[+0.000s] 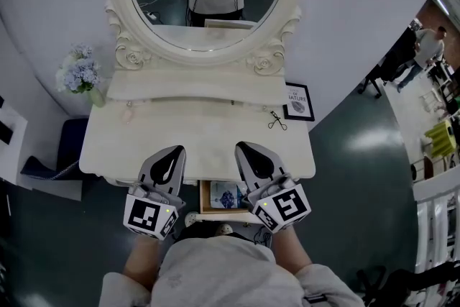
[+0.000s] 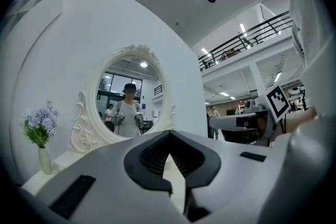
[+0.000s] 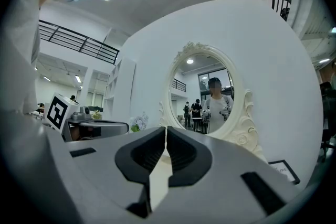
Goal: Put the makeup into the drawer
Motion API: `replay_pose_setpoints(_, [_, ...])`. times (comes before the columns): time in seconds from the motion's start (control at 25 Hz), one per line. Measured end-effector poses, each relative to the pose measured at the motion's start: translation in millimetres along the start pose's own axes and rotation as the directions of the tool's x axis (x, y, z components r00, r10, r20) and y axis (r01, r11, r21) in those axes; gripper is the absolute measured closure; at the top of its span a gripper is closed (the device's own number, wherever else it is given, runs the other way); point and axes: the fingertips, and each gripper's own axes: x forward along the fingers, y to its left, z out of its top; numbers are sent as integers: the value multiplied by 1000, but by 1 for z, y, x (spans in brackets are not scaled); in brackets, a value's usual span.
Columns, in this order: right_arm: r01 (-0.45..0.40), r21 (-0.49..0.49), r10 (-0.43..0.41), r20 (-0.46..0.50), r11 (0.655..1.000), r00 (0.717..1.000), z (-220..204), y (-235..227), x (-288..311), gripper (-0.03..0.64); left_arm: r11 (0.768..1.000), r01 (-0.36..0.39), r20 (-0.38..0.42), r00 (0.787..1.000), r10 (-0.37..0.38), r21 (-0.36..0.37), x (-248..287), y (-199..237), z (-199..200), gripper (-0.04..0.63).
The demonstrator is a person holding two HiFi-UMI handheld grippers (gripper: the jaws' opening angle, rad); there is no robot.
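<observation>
In the head view both grippers hang side by side over the front edge of the white dressing table (image 1: 108,147). My left gripper (image 1: 176,150) is shut, with nothing between its jaws. My right gripper (image 1: 241,147) is shut too and holds nothing. Between and below them a wooden drawer (image 1: 204,199) stands pulled out, and a blue-and-white item (image 1: 226,196) lies in it. Each gripper view looks level along closed jaws, the left gripper (image 2: 169,135) and the right gripper (image 3: 166,128), toward the oval mirror (image 2: 128,102).
Small black scissors (image 1: 277,121) lie at the table's right, beside a framed card (image 1: 297,101) that leans on the wall. A vase of pale blue flowers (image 1: 80,73) stands at the back left. A small pinkish thing (image 1: 128,112) lies near it. A dark seat (image 1: 66,144) stands left of the table.
</observation>
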Motion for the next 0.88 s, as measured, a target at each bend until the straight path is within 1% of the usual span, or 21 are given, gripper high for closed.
replay_pose_setpoints(0.24, [-7,0,7,0,1000,1000,1,3,0,594,1000,-9,20,1000,9,11,-4,1,7,583])
replay_pose_setpoints(0.56, [-29,-26,29,3,999,1000,3,8,1,594,1000,-17,22,1000,17,20,-5,1,5,583])
replay_pose_setpoints(0.88, [-31,-26,31,7,999,999,4,11,1,594,1000,-19,26,999,19,13,-7,1,5,583])
